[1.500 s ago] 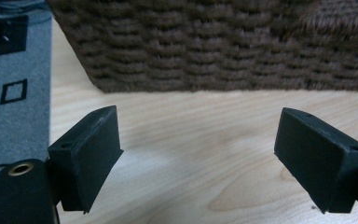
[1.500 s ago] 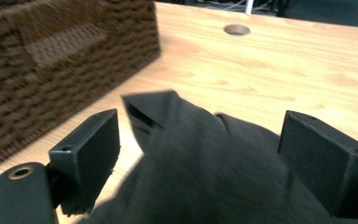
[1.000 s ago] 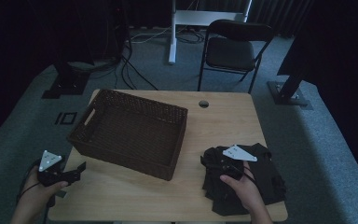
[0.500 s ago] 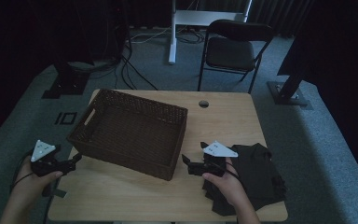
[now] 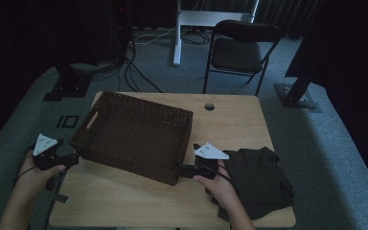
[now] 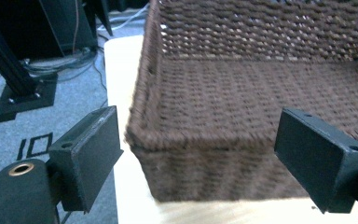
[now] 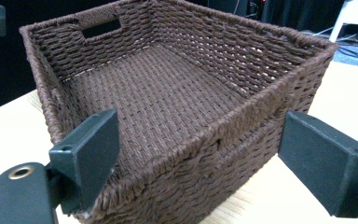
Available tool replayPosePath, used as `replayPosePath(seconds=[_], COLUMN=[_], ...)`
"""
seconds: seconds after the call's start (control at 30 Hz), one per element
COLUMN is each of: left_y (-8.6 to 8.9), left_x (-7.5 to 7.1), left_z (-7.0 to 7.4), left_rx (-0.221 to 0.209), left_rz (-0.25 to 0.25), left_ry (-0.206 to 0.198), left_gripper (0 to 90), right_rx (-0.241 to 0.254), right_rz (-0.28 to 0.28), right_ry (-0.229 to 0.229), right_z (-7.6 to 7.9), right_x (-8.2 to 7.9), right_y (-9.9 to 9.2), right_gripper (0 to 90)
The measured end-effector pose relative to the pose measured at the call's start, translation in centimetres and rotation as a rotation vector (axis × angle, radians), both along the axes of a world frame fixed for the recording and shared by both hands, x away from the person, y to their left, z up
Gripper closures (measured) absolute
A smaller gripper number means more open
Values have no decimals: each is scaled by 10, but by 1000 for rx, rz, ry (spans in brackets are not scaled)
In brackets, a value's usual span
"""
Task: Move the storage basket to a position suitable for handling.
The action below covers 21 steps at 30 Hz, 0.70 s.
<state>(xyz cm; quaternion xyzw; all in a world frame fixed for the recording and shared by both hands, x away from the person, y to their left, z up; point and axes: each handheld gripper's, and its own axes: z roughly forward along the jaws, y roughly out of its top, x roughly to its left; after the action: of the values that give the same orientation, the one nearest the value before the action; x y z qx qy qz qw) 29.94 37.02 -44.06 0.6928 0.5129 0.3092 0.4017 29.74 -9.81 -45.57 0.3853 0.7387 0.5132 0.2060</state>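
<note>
An empty dark brown wicker basket (image 5: 133,135) sits on the left half of the wooden table (image 5: 230,120). My left gripper (image 5: 75,155) is at the table's left edge, open, its jaws pointing at the basket's near left corner (image 6: 200,140). In the left gripper view my left gripper (image 6: 205,156) has that corner just ahead of the gap. My right gripper (image 5: 181,169) is open by the basket's near right corner, and in its own view my right gripper (image 7: 200,158) faces the rim (image 7: 242,114). Neither holds anything.
A pile of dark cloth (image 5: 261,178) lies at the table's near right, beside the right hand. The table has a round hole (image 5: 209,106) at its far side. Beyond it stand a folding chair (image 5: 237,52) and a white desk leg (image 5: 176,33).
My right gripper has moved left, off the dark cloth and up to the basket's near right corner. My left gripper has shifted forward along the table's left edge toward the basket.
</note>
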Motion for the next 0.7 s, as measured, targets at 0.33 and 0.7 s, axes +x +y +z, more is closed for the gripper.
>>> replayPosePath(seconds=[0.33, 0.7], left_y=[17, 20], left_x=[32, 61], left_z=[-7, -21], left_rx=[-10, -12], left_rz=[49, 79], left_ry=[-6, 2], left_gripper=[156, 314], right_rx=[-25, -5], right_rz=[-10, -62], right_ry=[9, 16], right_z=[-6, -9], right_x=[3, 7], right_y=[12, 14], right_gripper=[129, 136])
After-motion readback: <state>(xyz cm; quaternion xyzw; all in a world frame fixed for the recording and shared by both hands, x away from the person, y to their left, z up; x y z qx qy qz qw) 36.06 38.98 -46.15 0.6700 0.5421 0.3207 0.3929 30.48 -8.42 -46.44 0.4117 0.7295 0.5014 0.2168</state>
